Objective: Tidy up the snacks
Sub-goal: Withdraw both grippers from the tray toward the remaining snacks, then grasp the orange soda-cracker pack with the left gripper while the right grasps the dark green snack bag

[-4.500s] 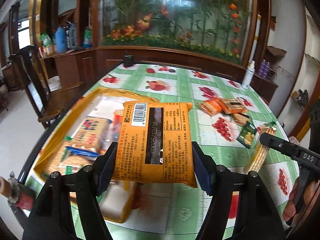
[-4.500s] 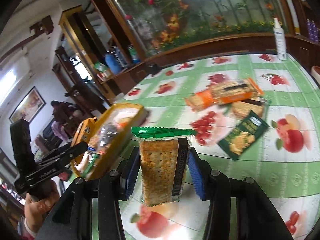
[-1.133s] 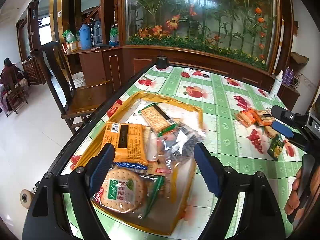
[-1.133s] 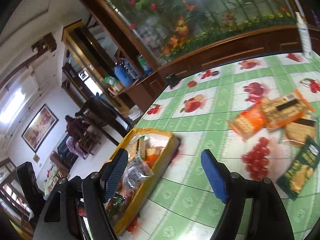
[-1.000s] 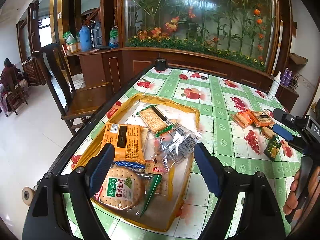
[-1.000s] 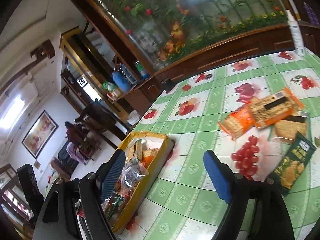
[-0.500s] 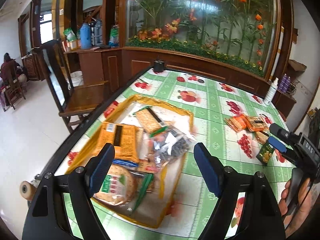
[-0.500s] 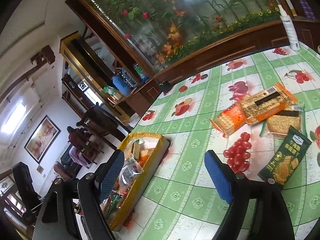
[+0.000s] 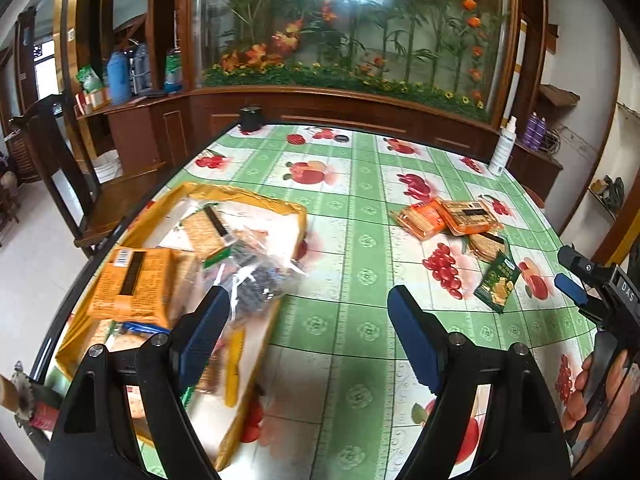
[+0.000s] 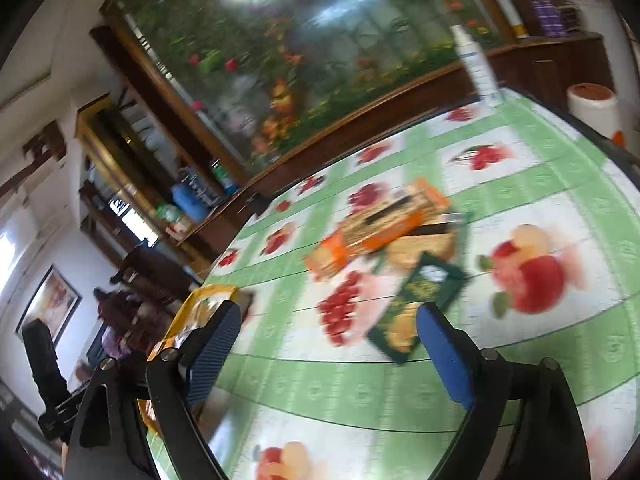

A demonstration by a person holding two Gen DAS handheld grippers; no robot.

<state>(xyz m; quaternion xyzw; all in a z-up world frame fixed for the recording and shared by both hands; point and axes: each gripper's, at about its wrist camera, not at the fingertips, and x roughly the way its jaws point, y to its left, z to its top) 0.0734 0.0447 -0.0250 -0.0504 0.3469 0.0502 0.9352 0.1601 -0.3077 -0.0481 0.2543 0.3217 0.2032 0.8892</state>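
Observation:
A yellow tray (image 9: 256,198) at the table's left holds several snack packs, among them an orange pack (image 9: 134,282) and a clear bag (image 9: 256,276). My left gripper (image 9: 308,332) is open and empty, above the table just right of the tray. Loose snacks lie at the right: two orange cracker packs (image 9: 444,216), a clear cracker pack (image 9: 486,245) and a dark green pack (image 9: 498,280). My right gripper (image 10: 326,350) is open and empty, close above the green pack (image 10: 416,300), with the orange packs (image 10: 384,228) beyond. The tray's corner (image 10: 208,296) shows at left.
The table has a green fruit-print cloth (image 9: 352,208). A white spray bottle (image 9: 502,148) stands at its far right edge, a dark cup (image 9: 251,118) at the far edge. A white jar (image 10: 594,110) stands off the right rim. A wooden chair (image 9: 60,184) is at left.
Earlier both grippers held packs; these now lie in the tray and both grippers are open. My left gripper has swung right off the tray. My right gripper has moved toward the loose snacks.

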